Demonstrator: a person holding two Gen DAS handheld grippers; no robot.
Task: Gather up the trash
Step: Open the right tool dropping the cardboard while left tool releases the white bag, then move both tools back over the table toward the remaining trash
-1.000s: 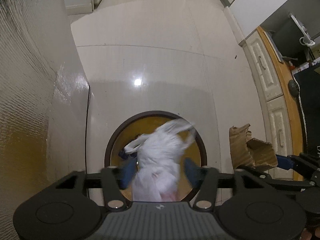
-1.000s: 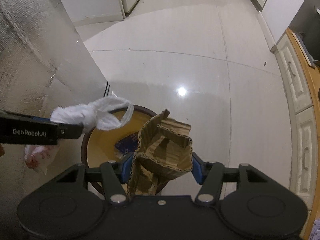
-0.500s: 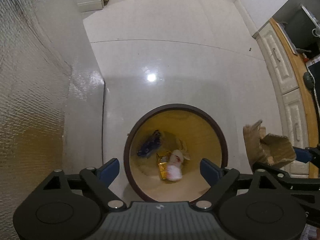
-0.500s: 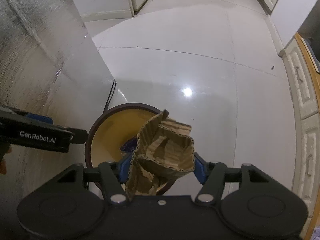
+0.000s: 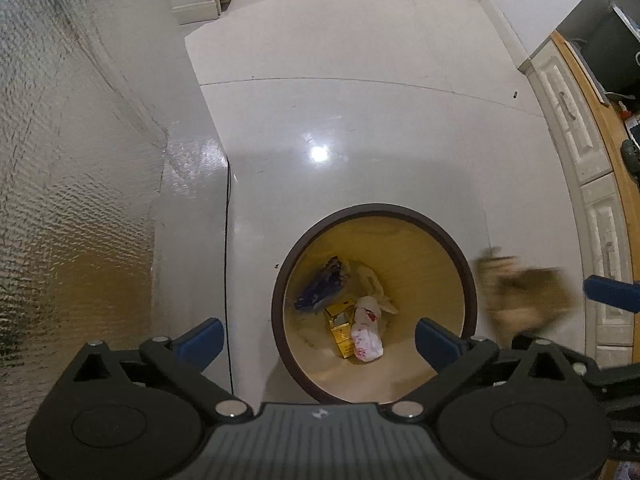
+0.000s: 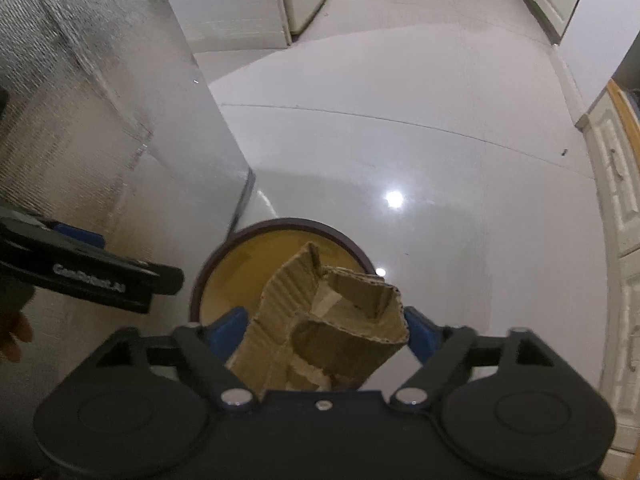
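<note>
A crumpled piece of brown corrugated cardboard (image 6: 320, 332) was seen between the blue pads of the right gripper (image 6: 324, 330), its fluted edges exposed, folded into a rough open tube. Its long axis ran from the gripper body toward 12 o'clock in the right wrist view, the torn open end pointing at the bin. The jaws had just been opening; the right pad was at the cardboard's edge, the left pad seemed slightly clear of it, and whether it was still pinched could not be told. In the left wrist view the cardboard (image 5: 524, 296) appeared blurred at 3 o'clock of the bin, outside its rim.

The round bin (image 5: 280, 280), dark-rimmed with a yellow inside, stood on the glossy pale floor (image 5: 360, 120). At its bottom lay a white plastic bag with red print (image 5: 366, 338), a gold box (image 5: 340, 326) touching it, and a dark blue wrapper (image 5: 322, 288) toward 10 o'clock. The print was too small to be read.

The left gripper (image 5: 320, 338) was held over the bin, its jaws having just opened wide with nothing between them. On its side, in the right wrist view, blurred white lettering was seen, seemingly "GenRobot.AI". A textured silver panel (image 5: 60, 160) stood at 9 o'clock.
</note>
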